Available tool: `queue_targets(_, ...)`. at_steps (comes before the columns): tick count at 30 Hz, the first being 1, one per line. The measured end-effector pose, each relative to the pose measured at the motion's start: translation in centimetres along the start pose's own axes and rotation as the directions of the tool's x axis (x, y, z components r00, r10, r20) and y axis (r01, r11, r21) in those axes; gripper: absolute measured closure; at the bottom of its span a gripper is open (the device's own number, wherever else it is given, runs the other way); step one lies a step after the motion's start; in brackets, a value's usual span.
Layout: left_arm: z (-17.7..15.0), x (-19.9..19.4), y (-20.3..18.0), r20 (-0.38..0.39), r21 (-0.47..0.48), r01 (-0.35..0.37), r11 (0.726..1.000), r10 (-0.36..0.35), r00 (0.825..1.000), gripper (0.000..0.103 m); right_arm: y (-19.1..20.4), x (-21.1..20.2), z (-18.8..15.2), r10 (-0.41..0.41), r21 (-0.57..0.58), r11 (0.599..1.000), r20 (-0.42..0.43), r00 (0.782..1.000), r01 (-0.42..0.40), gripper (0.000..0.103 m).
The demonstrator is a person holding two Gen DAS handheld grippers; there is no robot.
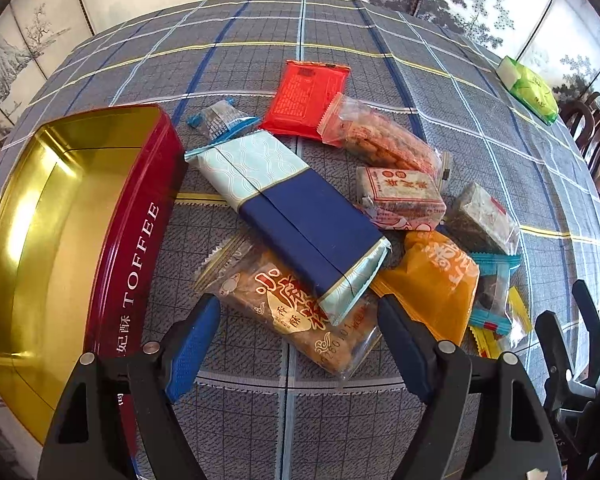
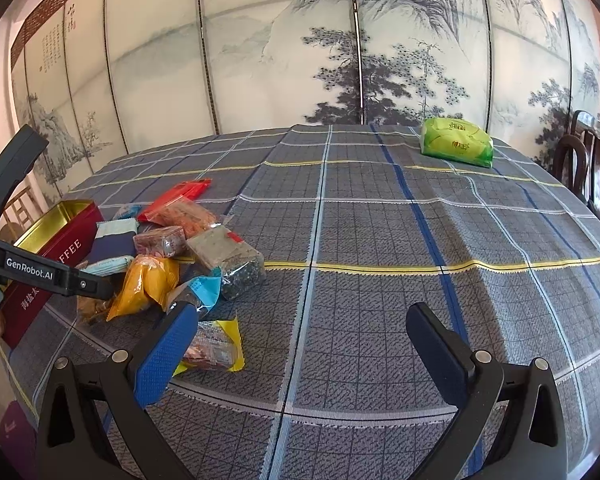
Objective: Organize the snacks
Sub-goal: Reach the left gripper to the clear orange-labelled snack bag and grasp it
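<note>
Plaid blue-grey tablecloth [image 2: 380, 232] before an ink-landscape folding screen [image 2: 284, 60]; stock as follows.

Toffee tin [image 1: 112, 240]: red outside, gold inside, lid off, nothing in the part of its interior that shows. Judged: sorting barely begun, every snack yet to go in.

Snacks, all lying outside the tin, on its right side as the left wrist view has it:
- blue-and-pale-teal long packet [image 1: 300, 216], nearest the tin, propped slantwise over a clear-wrapped brown pastry [image 1: 300, 316];
- small clear sachet with blue ends [image 1: 220, 120], beyond that packet;
- red flat packet [image 1: 304, 100] and clear bag of orange crackers [image 1: 380, 136], farther out;
- two wrapped blocks, one red-labelled [image 1: 400, 196], one dark and speckled [image 1: 484, 220];
- orange pouch [image 1: 436, 280];
- teal-edged sweet [image 1: 492, 296] and yellow-edged sweet [image 2: 216, 344], farthest from the tin.

Green packet [image 2: 456, 142]: well apart, at the far edge (possibly tissues, not a snack).

Left gripper [image 1: 300, 344]: jaws spread, holding nothing, straddling the brown pastry's near end.
Right gripper [image 2: 304, 356]: jaws spread, holding nothing, over bare cloth; the yellow-edged sweet lies beside its left finger.
</note>
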State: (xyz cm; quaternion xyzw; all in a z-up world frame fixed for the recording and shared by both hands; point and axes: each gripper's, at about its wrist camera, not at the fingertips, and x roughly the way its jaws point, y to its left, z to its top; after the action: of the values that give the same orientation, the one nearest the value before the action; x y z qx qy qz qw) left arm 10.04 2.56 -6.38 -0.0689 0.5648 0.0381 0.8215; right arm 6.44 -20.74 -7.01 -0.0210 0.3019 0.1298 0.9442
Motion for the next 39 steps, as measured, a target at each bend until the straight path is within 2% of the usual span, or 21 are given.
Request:
queue_targets(9, 1.0, 1.3, -0.1, -0.005, -0.002, -0.03, 1.0, 0.03, 1.0, 0.025, 0.3, 0.1, 0.0, 0.001, 0.001, 1.0, -0.008, 1.0, -0.001, 0.0)
queue_targets(10, 0.8, 1.6, 0.1, -0.022, -0.012, -0.025, 1.0, 0.025, 0.999, 0.03, 0.2, 0.1, 0.0, 0.002, 0.004, 1.0, -0.007, 1.0, -0.002, 0.0)
queue_targets(11, 0.5, 1.6, 0.2, -0.015, -0.013, -0.038, 0.999, 0.038, 0.999, 0.03, 0.2, 0.1, 0.0, 0.003, 0.006, 1.0, -0.008, 1.0, -0.003, 0.0)
queue_targets(13, -0.1, 1.1, 0.4, -0.008, 0.005, -0.053, 0.999, 0.053, 0.999, 0.043, 0.2, 0.1, 0.0, 0.004, 0.011, 1.0, -0.012, 1.0, -0.004, 0.0)
queue_targets(15, -0.9, 0.7, 0.5, -0.015, 0.03, -0.044, 0.999, 0.044, 0.999, 0.051, 0.1, 0.1, 0.0, 0.006, 0.015, 1.0, -0.013, 1.0, -0.006, 0.0)
queue_targets(16, -1.4, 0.4, 0.6, -0.016, 0.041, -0.038, 0.998, 0.038, 0.999, 0.059, -0.1, 0.1, 0.0, 0.007, 0.018, 1.0, -0.015, 1.0, -0.007, 0.0)
queue_targets(18, -2.4, 0.0, 0.8, -0.012, 0.073, -0.034, 0.997, 0.035, 0.999, 0.063, -0.1, 0.1, 0.1, 0.006, 0.019, 1.0, -0.016, 1.0, -0.006, 0.0)
queue_targets(23, -2.8, -0.1, 0.7, 0.032, 0.114, -0.073, 0.991, 0.07, 0.997, 0.057, -0.1, 0.2, 0.2, 0.007, 0.017, 1.0, -0.021, 1.0, -0.007, 0.0)
queue_targets(24, -2.6, -0.2, 0.7, 0.042, 0.113, -0.074, 0.991, 0.069, 0.997, 0.052, -0.1, 0.2, 0.2, 0.008, 0.017, 1.0, -0.022, 1.0, -0.007, 0.0)
queue_targets(25, -2.4, -0.2, 0.7, 0.053, 0.118, -0.079, 0.99, 0.073, 0.996, 0.041, -0.2, 0.3, 0.2, 0.007, 0.017, 1.0, -0.025, 1.0, -0.007, 0.0)
queue_targets(27, -1.8, -0.2, 0.7, 0.074, 0.127, -0.084, 0.988, 0.075, 0.994, 0.027, -0.3, 0.4, 0.2, 0.008, 0.019, 1.0, -0.028, 1.0, -0.007, 0.0)
queue_targets(28, -1.7, 0.0, 0.8, 0.076, 0.127, -0.088, 0.988, 0.079, 0.994, 0.028, -0.3, 0.4, 0.2, 0.008, 0.019, 1.0, -0.03, 1.0, -0.008, 0.0)
queue_targets(30, -1.4, 0.4, 1.2, 0.064, 0.12, -0.095, 0.988, 0.087, 0.994, 0.035, -0.2, 0.5, 0.2, 0.006, 0.016, 1.0, -0.031, 0.999, -0.006, 0.0)
queue_targets(32, -1.7, 0.2, 1.2, 0.099, 0.124, -0.136, 0.983, 0.124, 0.987, 0.049, -0.1, 0.5, 0.2, 0.005, 0.014, 1.0, -0.031, 0.999, -0.005, 0.0)
queue_targets(33, -1.8, 0.1, 1.2, 0.094, 0.13, -0.112, 0.985, 0.1, 0.991, 0.068, -0.1, 0.5, 0.2, 0.006, 0.014, 1.0, -0.032, 0.999, -0.005, 0.0)
queue_targets(36, -2.4, -0.4, 1.7, 0.084, 0.109, -0.07, 0.992, 0.061, 0.995, 0.071, -0.1, 0.6, 0.2, 0.003, 0.017, 1.0, -0.043, 0.999, -0.002, 0.0)
queue_targets(39, -3.6, -1.7, 1.0, 0.151, 0.145, -0.104, 0.984, 0.082, 0.985, 0.071, -0.9, 0.6, 0.8, -0.018, 0.047, 0.999, -0.045, 0.999, 0.02, 0.0)
